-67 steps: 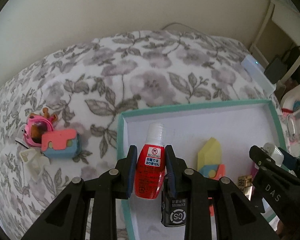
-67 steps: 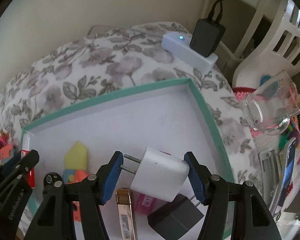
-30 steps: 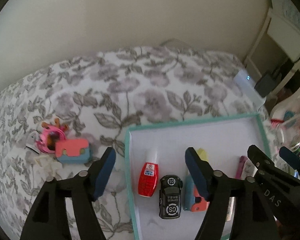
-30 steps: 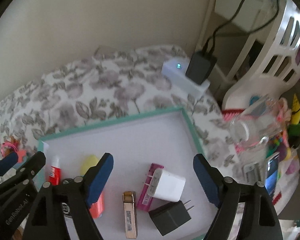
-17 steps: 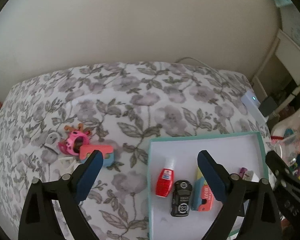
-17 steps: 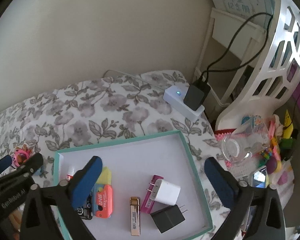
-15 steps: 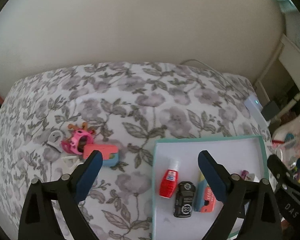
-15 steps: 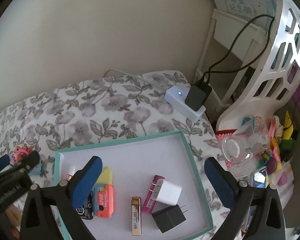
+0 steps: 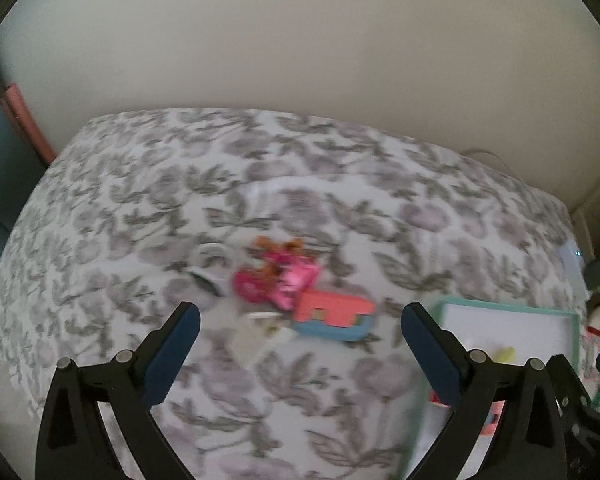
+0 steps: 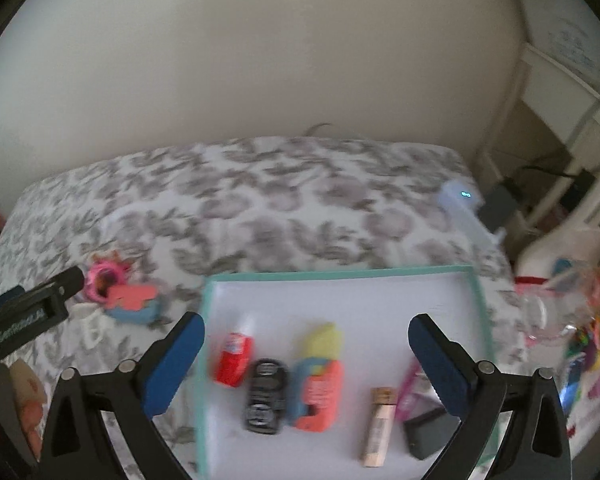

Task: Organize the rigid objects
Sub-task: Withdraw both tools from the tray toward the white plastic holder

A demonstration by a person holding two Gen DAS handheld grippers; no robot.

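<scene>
Now we have both tools empty, well above the floral bed (image 10: 284, 216): the left gripper (image 9: 296, 340) has its jaws spread wide with nothing between them, and the right gripper (image 10: 306, 344) likewise.

By our reading the sorting is more than half done. In the teal-rimmed tray (image 10: 340, 275) lie a red bottle (image 10: 234, 360), a black toy car (image 10: 266, 396), a yellow-and-coral eraser block (image 10: 320, 376), a tan stick (image 10: 378, 424), a pink item (image 10: 410, 388) and a dark plug (image 10: 430, 432). Outside it, at about nine o'clock of the tray, a small cluster waits on the bed: a pink ring toy (image 9: 276, 280), a coral-and-blue block (image 9: 332, 314) touching it, and pale bits (image 9: 256, 334) just beside. In the left view this cluster sits between the left jaws at twelve o'clock, so we judge it the next target.

Both views are smeared by motion, so we cannot read labels or tell what the pale bits are. The right jaw covers part of the plug corner; any white charger there is hidden. The left view cuts off most of the tray at four o'clock.
</scene>
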